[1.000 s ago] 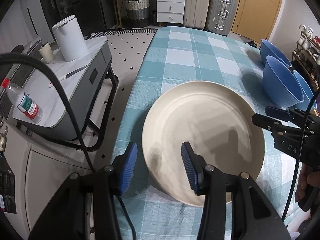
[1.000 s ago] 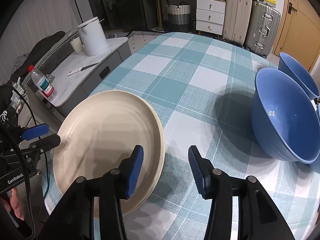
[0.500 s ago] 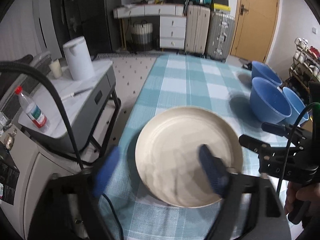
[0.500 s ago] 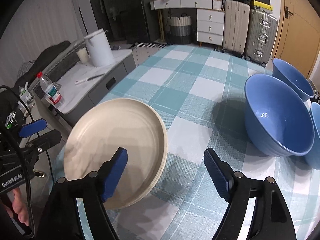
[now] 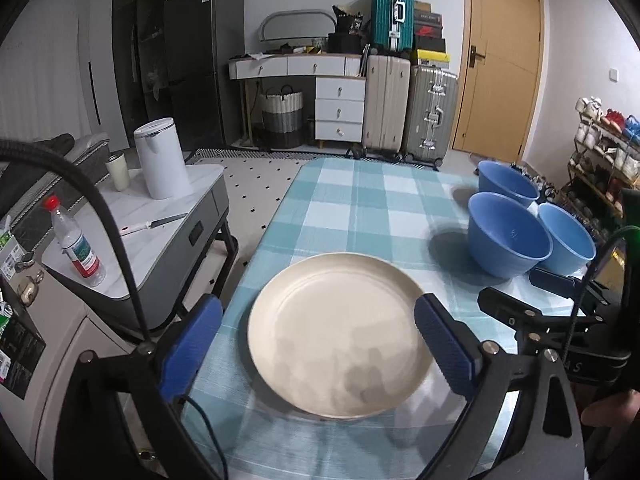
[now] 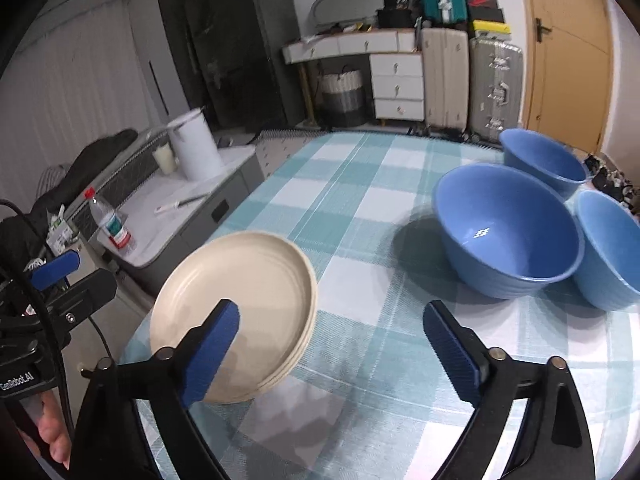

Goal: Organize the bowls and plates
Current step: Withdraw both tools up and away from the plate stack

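A stack of cream plates (image 5: 340, 332) (image 6: 240, 312) lies on the checked tablecloth near the table's near-left corner. Three blue bowls stand at the right: a near one (image 5: 508, 240) (image 6: 508, 232), a far one (image 5: 506, 182) (image 6: 542, 164) and a right one (image 5: 568, 238) (image 6: 612, 248). My left gripper (image 5: 320, 344) is wide open above the plates, holding nothing. My right gripper (image 6: 336, 352) is wide open above the table just right of the plates, empty; it also shows in the left wrist view (image 5: 532, 296).
The table (image 5: 360, 200) has its left edge beside a grey side cart (image 5: 160, 216) carrying a white kettle (image 5: 160, 160), a cup and a water bottle (image 5: 76, 248). Suitcases (image 5: 408, 108) and drawers stand behind the table's far end. A shoe rack is at the right.
Both grippers have opened wide and pulled back and up from the plates. The plate stack stays on the table.
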The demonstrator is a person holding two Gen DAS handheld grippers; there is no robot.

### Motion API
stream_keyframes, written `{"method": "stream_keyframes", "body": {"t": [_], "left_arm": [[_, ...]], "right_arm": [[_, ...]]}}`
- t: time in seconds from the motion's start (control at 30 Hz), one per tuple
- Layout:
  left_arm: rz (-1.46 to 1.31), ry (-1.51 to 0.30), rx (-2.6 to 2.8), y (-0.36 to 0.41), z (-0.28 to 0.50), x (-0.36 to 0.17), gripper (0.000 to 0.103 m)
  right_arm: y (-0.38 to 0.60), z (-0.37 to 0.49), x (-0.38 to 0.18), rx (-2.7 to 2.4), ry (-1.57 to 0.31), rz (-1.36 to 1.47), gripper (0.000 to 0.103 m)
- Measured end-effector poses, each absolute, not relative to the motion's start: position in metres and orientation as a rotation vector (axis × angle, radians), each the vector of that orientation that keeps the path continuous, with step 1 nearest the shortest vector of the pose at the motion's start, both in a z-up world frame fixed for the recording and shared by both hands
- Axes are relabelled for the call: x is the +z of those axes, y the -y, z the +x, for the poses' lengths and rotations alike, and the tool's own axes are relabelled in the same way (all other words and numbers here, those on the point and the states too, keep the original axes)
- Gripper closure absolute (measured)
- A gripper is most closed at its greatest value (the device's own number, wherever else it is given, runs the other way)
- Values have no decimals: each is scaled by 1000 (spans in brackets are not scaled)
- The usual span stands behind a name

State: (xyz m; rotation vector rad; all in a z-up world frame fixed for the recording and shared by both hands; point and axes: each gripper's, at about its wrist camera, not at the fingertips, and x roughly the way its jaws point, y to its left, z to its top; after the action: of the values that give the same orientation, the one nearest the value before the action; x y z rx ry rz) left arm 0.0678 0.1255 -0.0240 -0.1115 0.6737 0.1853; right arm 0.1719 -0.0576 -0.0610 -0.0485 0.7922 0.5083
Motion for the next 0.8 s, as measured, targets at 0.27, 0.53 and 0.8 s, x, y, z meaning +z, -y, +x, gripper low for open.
{"method": "stream_keyframes", "body": {"t": [0.27, 0.53, 0.8], "left_arm": [[-150, -616, 159, -108, 52, -12, 5], [-151, -572, 139, -87, 44, -10, 0], [-143, -545, 131, -72, 39, -11, 0]], "right_arm": [[100, 140, -33, 468, -692, 27, 2], [131, 107, -18, 415, -615, 22, 1], [162, 92, -22, 374, -612, 74, 1]]}}
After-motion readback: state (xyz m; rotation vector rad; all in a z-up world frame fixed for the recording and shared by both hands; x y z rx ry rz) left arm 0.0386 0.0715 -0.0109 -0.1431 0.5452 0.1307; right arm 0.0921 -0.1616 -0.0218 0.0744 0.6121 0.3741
